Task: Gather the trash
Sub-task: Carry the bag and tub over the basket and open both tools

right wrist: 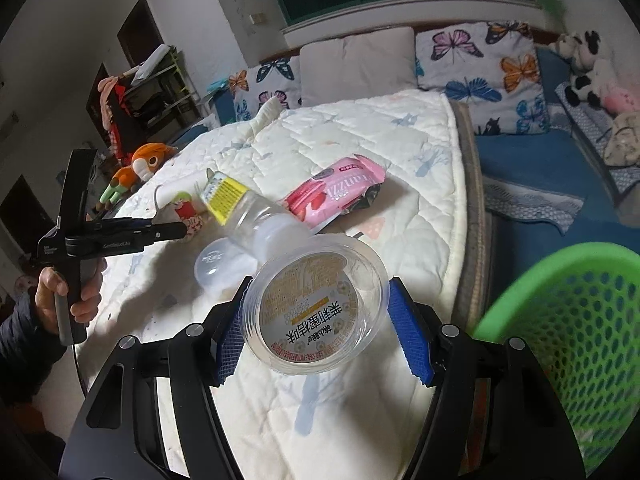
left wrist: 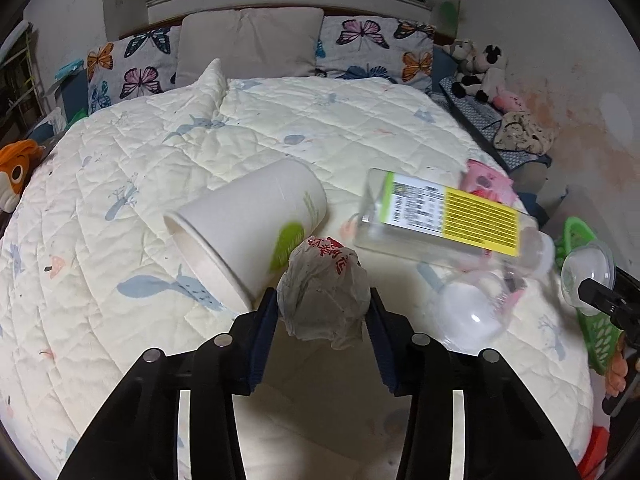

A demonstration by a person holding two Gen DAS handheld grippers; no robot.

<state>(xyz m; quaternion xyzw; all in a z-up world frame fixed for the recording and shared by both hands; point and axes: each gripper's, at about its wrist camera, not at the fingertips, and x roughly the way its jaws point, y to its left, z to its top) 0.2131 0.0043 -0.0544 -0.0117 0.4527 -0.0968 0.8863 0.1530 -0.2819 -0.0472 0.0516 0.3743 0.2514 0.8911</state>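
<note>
A: Left wrist view — left tool [left wrist: 324, 312] closed partway on a crumpled plastic bag [left wrist: 325, 295], both pads touching it, so it's pinched for carrying. Paper cup [left wrist: 250, 226] lies on its side just beside the bag, touching it at its far left. Clear bottle [left wrist: 444, 216] with yellow label lies blurred to the right, on the quilted bed [left wrist: 120, 160].

B: Room?

A: Quilt is bare to the left; lifting straight up looks safest, so the cup isn't dragged.

B: Right wrist view?

A: Right tool [right wrist: 316, 316] holds a clear plastic cup [right wrist: 318, 304], printed seal facing the camera, left pad on its wall, right pad at its rim; looks gripped, held above the quilt. Green basket [right wrist: 568, 320] sits just right, off the bed edge — likely the drop spot. Pink wrapper [right wrist: 336, 192] and the bottle wait behind.

B: Obstacles?

A: None between cup and basket.
</note>
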